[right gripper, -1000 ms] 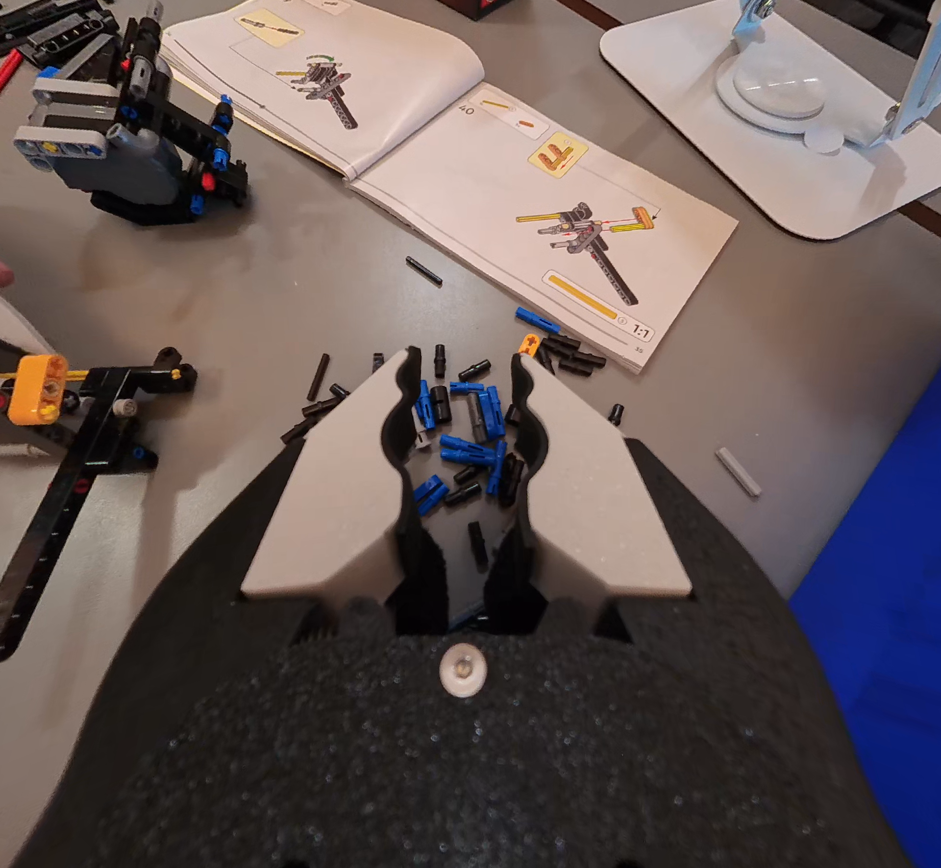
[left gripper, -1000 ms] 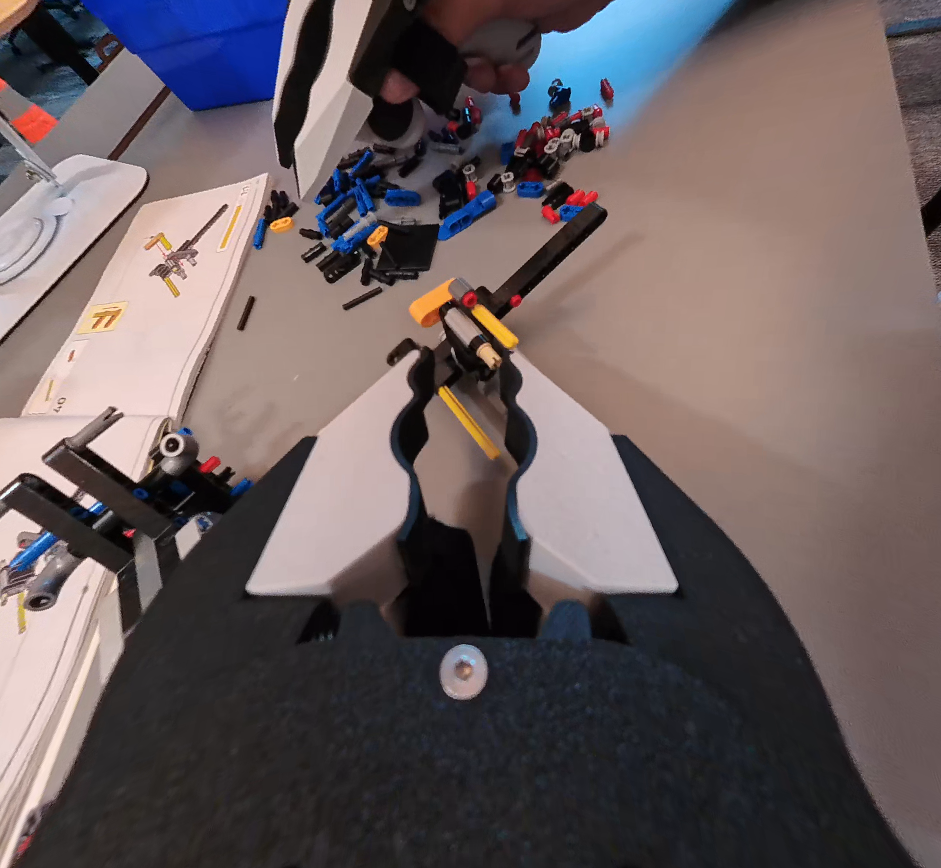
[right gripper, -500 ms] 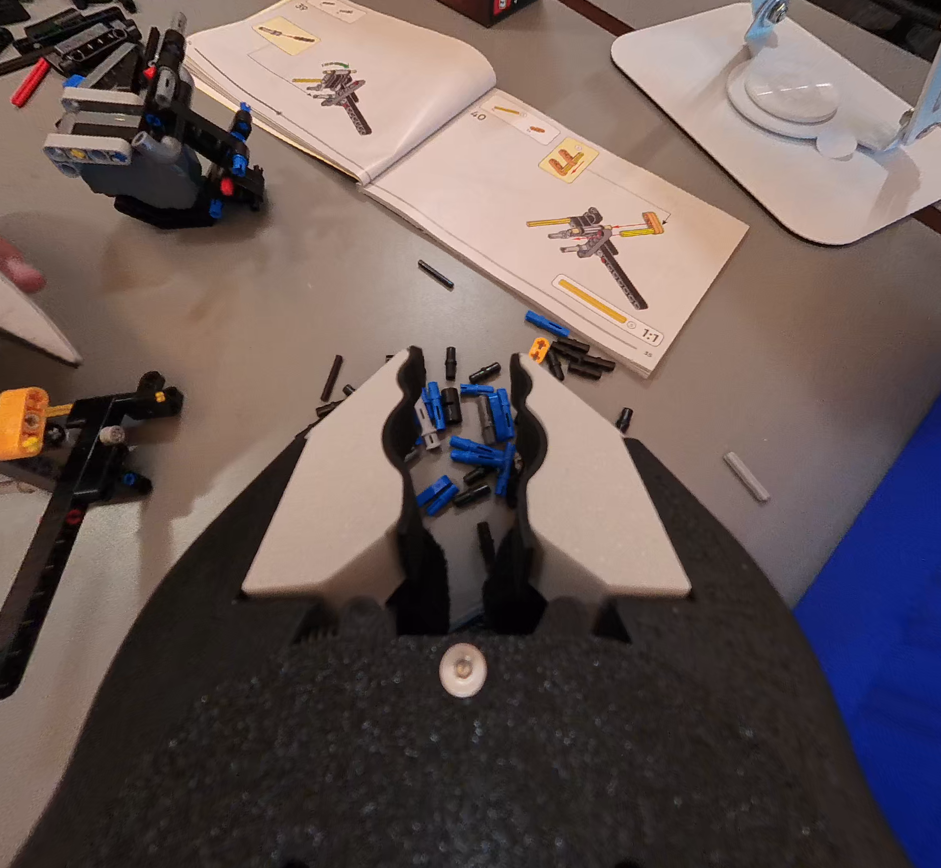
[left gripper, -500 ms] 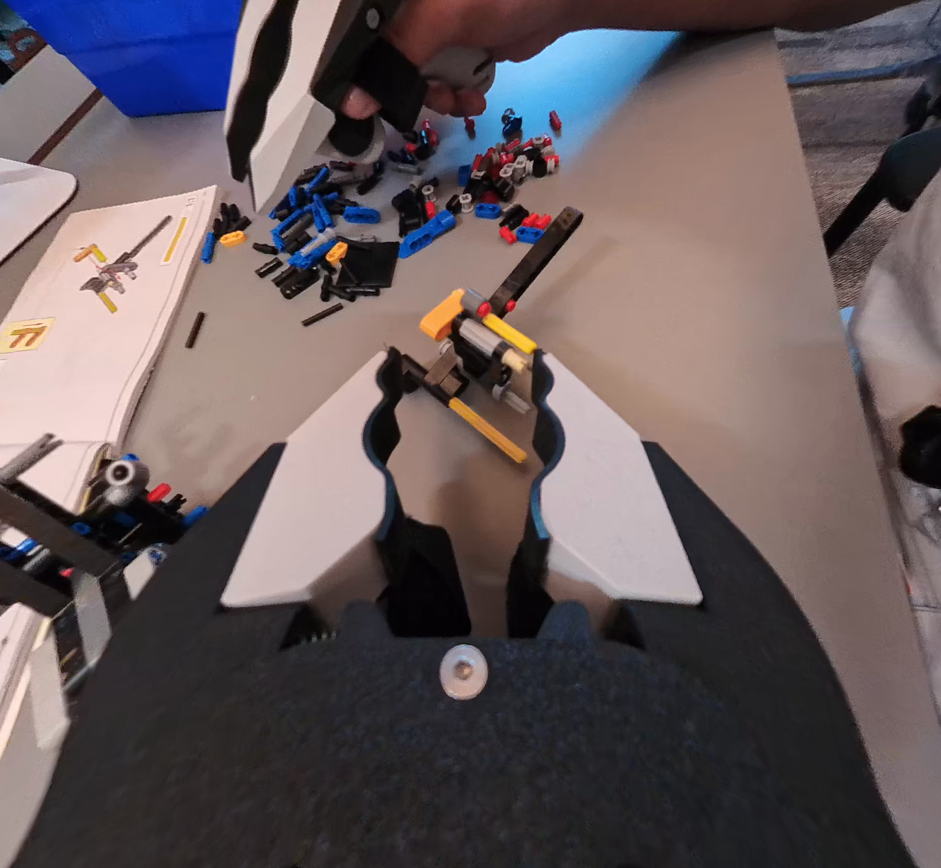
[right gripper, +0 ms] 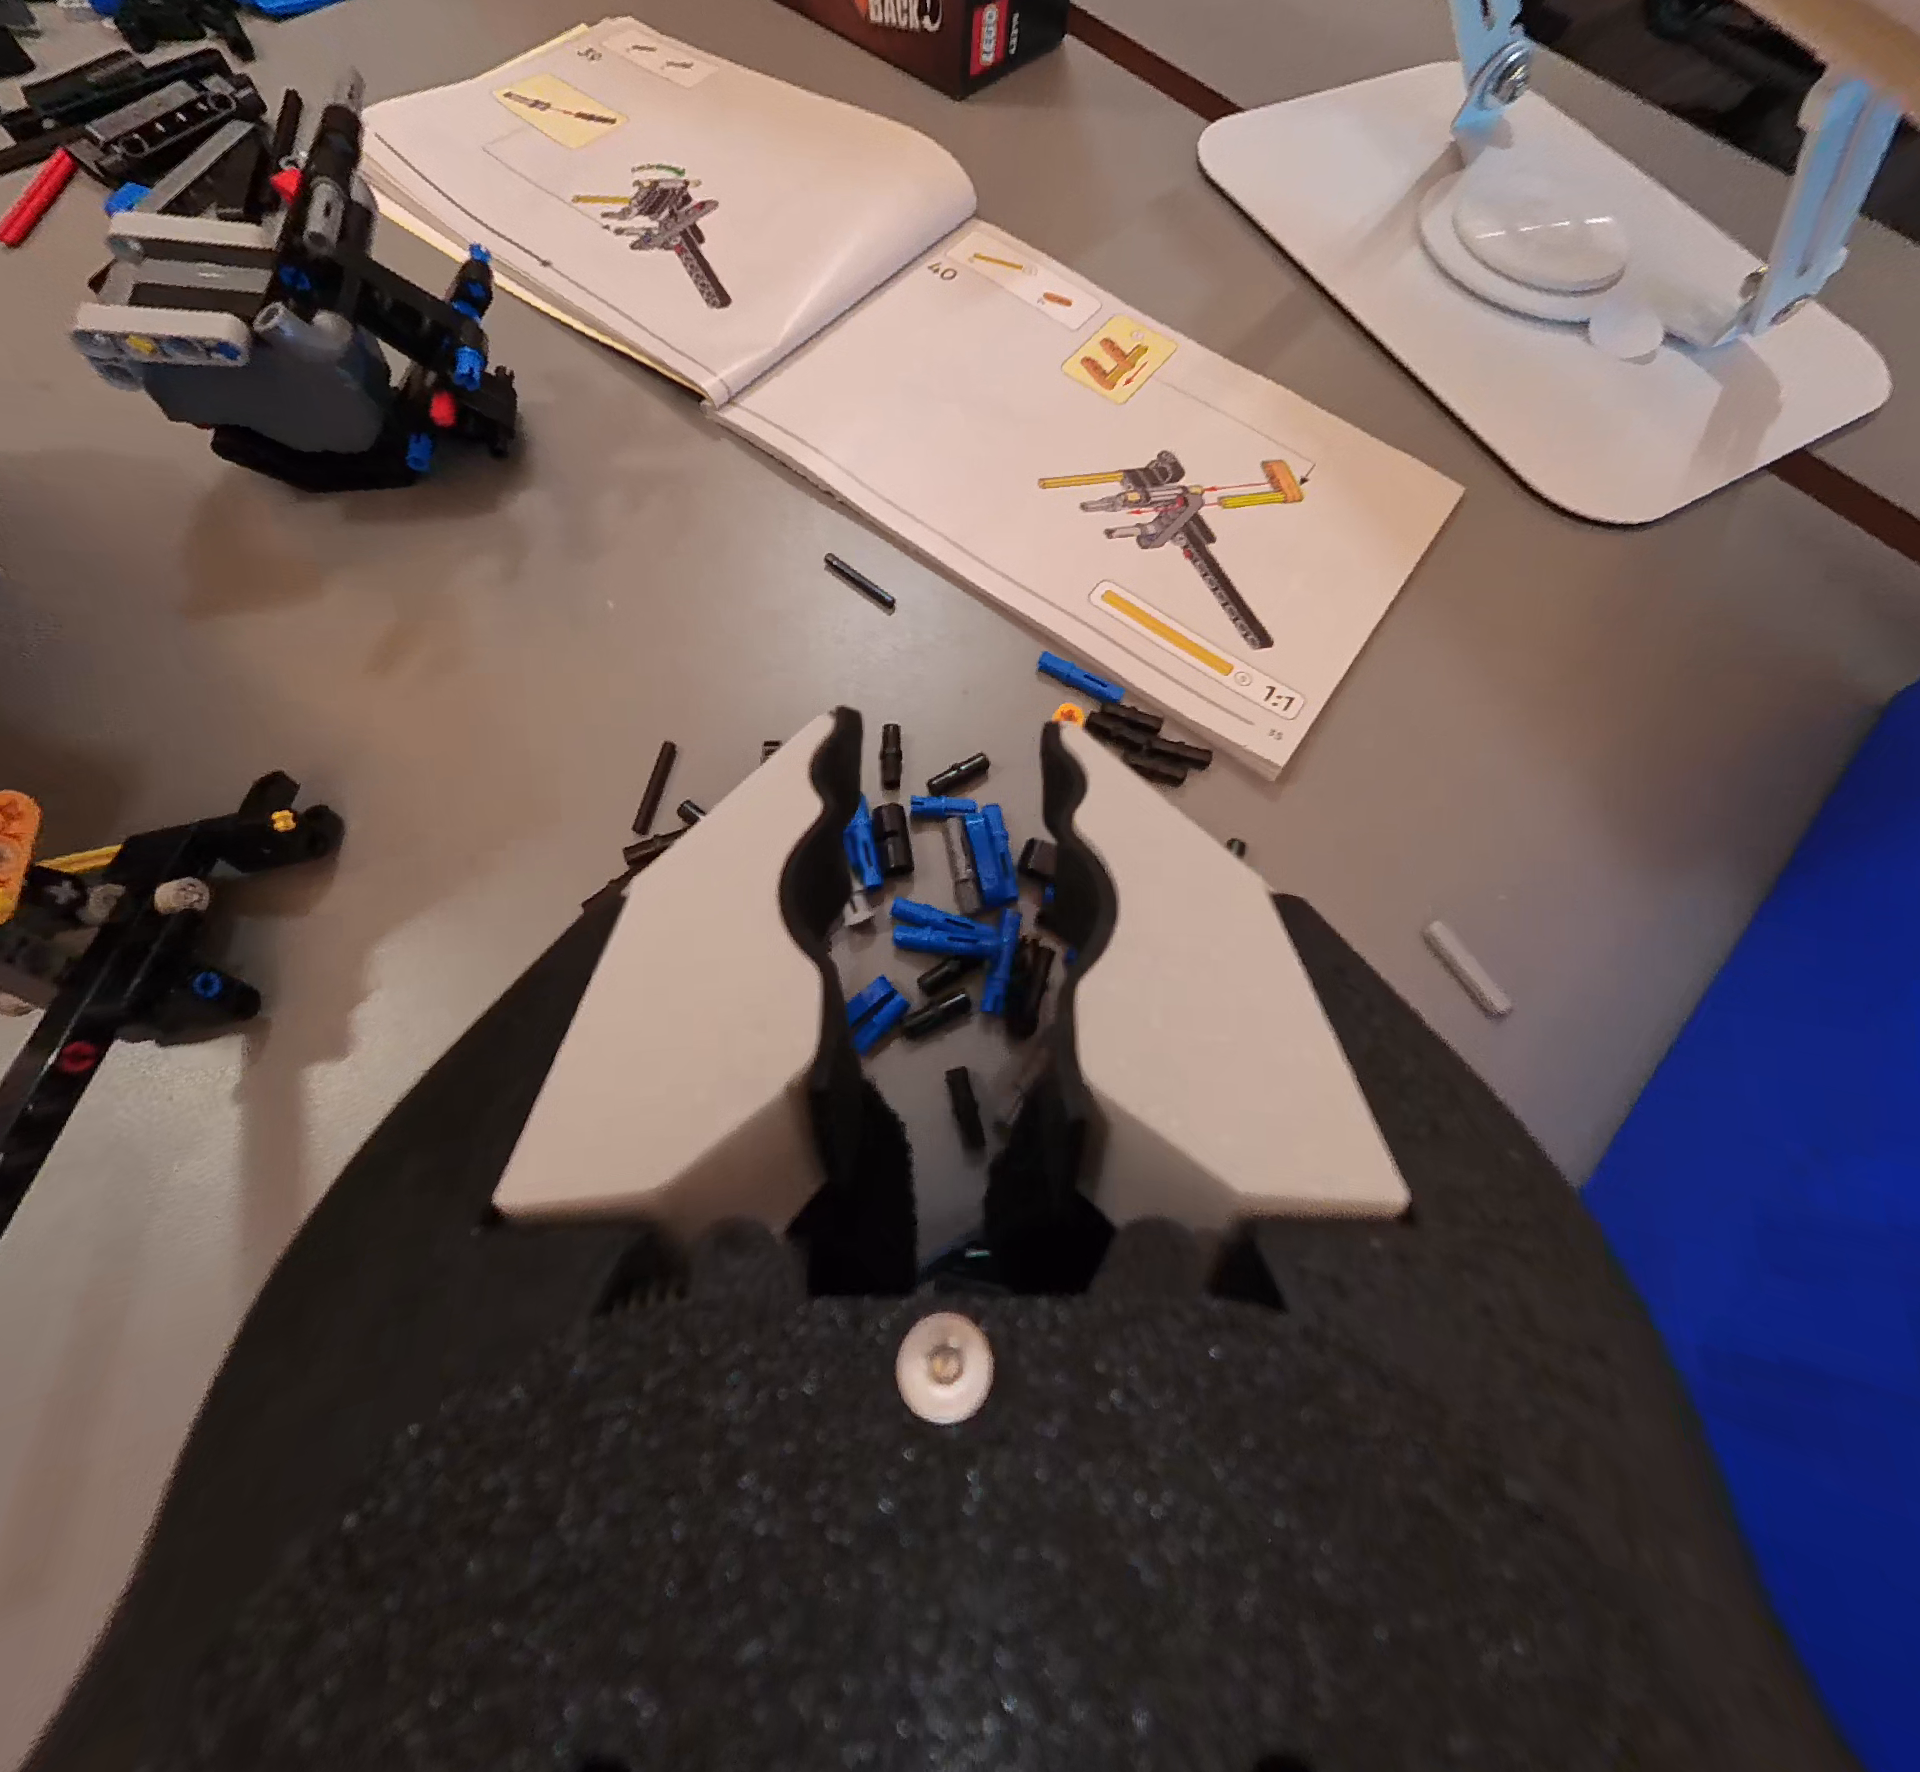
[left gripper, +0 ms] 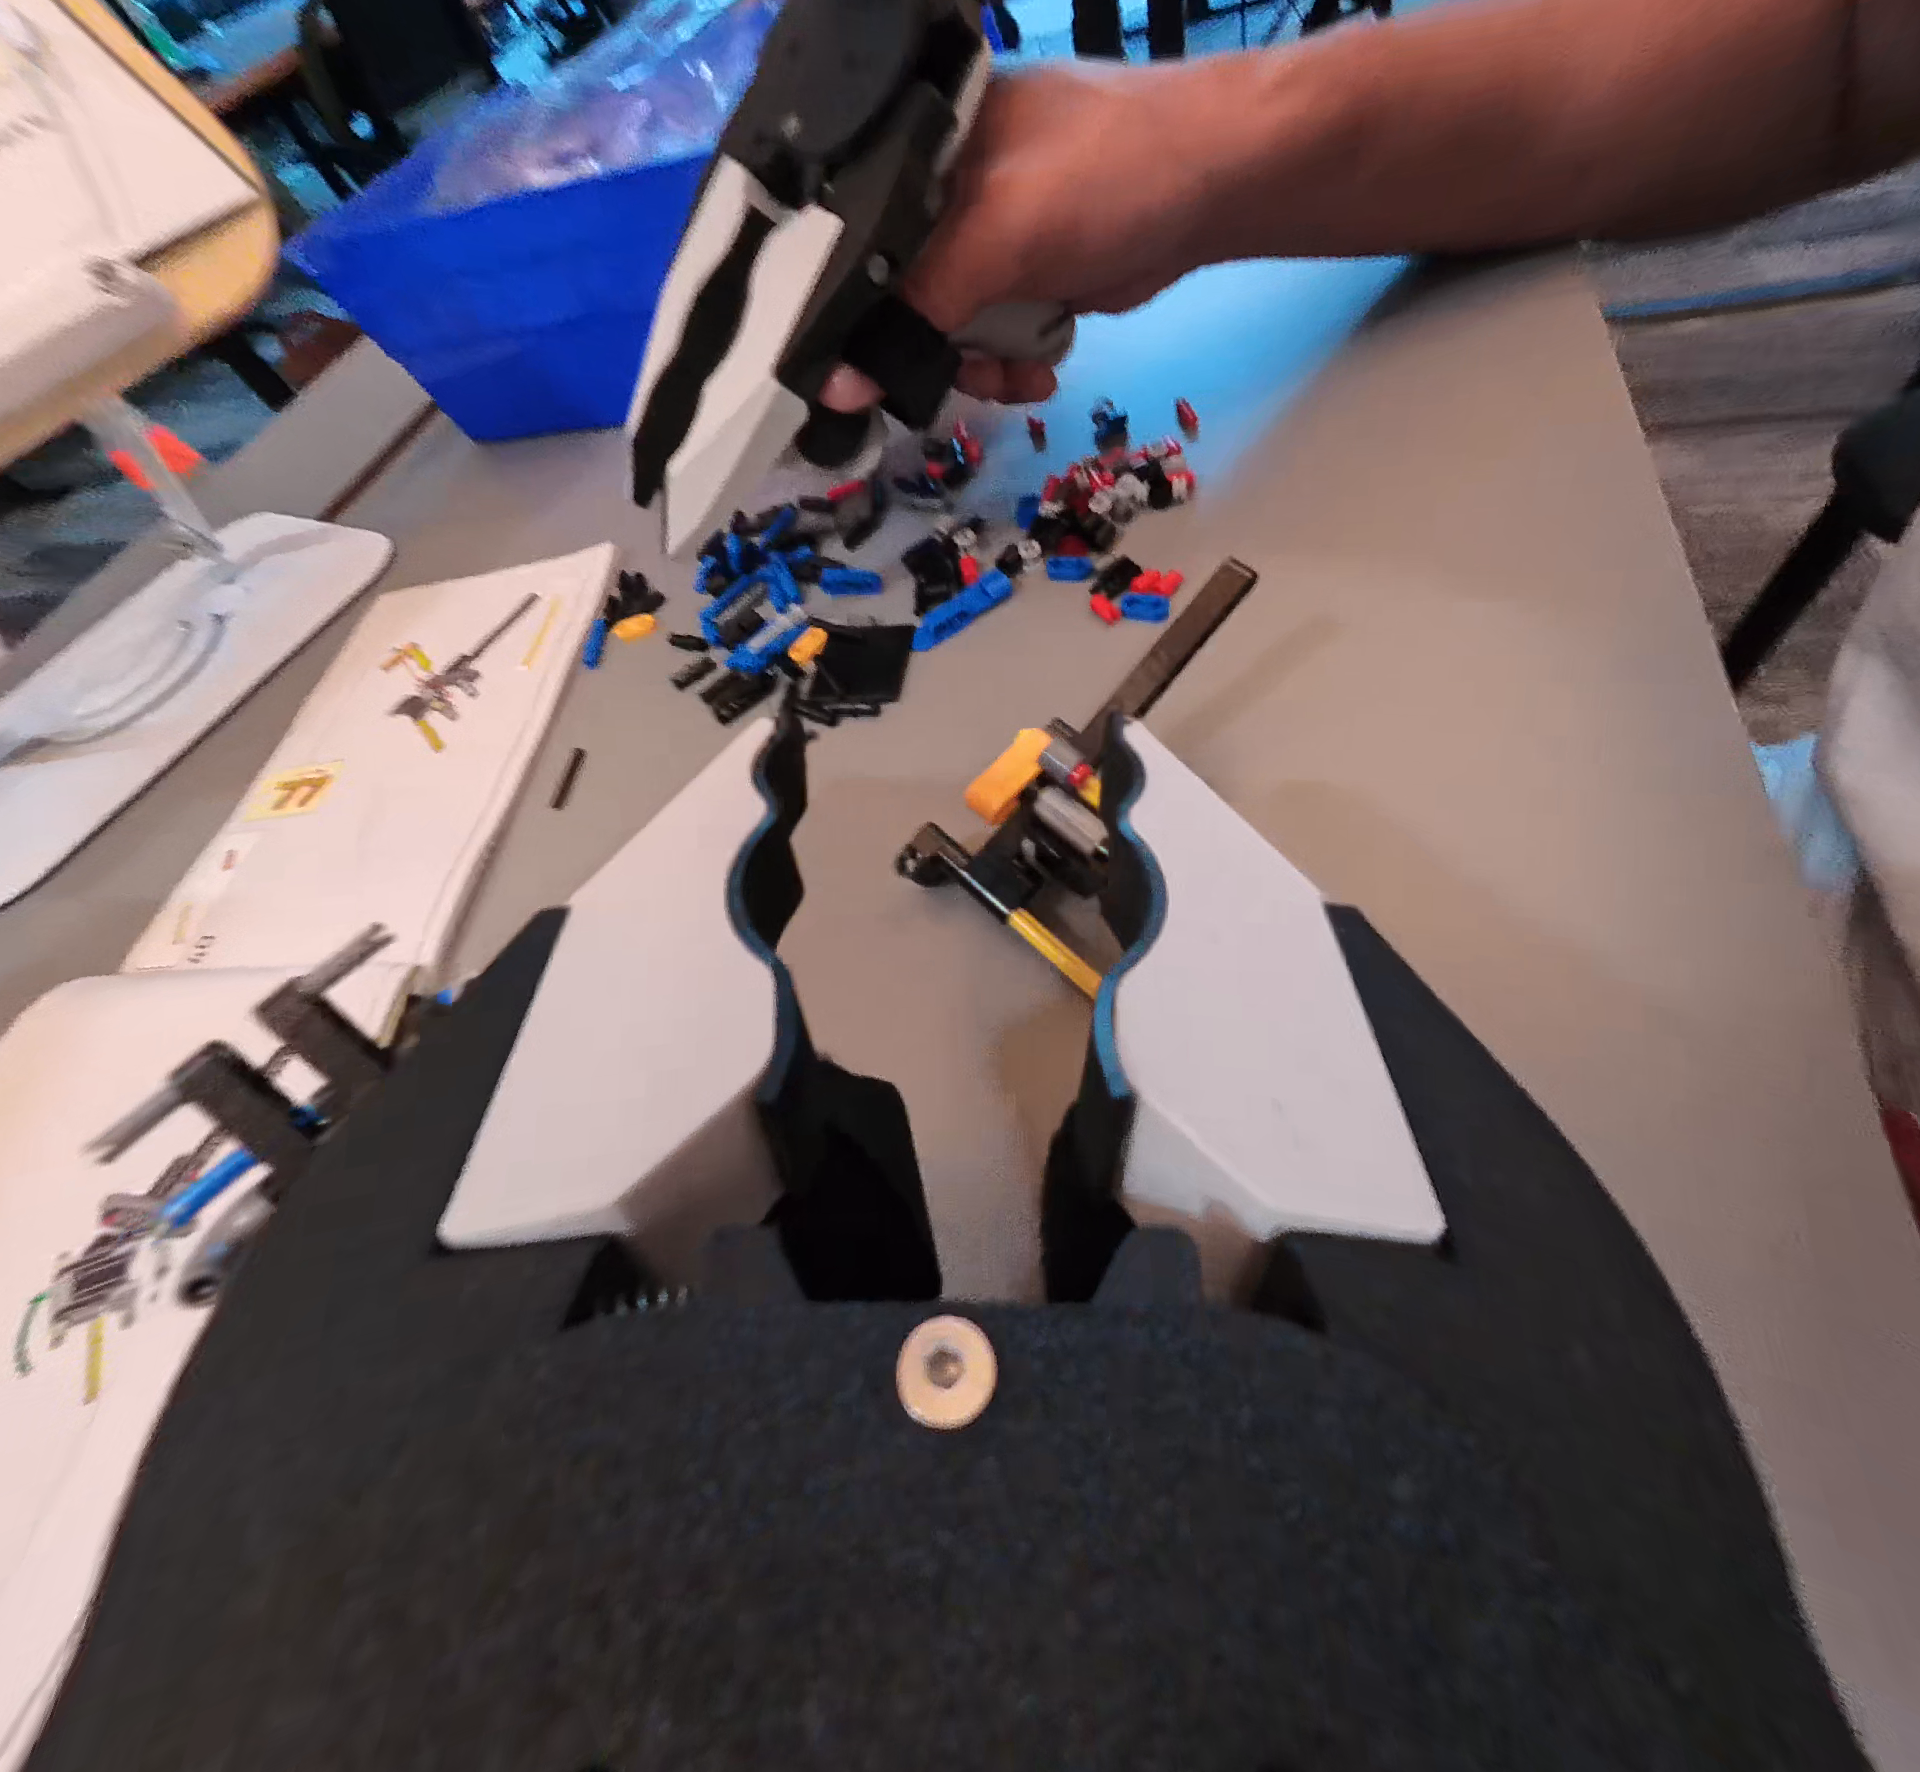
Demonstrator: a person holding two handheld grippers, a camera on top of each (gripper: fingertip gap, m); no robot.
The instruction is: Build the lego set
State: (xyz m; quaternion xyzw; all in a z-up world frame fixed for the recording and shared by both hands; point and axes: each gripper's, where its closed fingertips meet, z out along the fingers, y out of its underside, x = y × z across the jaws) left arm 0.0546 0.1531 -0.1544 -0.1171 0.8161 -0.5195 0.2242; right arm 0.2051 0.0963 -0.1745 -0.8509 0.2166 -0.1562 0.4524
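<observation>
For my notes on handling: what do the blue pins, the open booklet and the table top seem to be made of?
Blue pins: probably hard moulded plastic, with a slight sheen and crisp edges.
Booklet: matte paper; its pages curve at the fold.
Table top: smooth grey, likely laminate; it shows soft reflections.

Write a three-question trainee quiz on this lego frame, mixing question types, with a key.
1. True or false: the left hand-held gripper is clamped on the small black-and-yellow assembly.
2. Multiple choice: the right hand-held gripper hangs over A) the open instruction booklet, B) loose blue and black pins, C) the white stand base.
3. Fill in: the grey-and-black sub-build stands beside the booklet's ____ page, as the right wrist view shows it.

Key: 1 false, it is open and the assembly lies on the table; 2 B; 3 left.
</observation>
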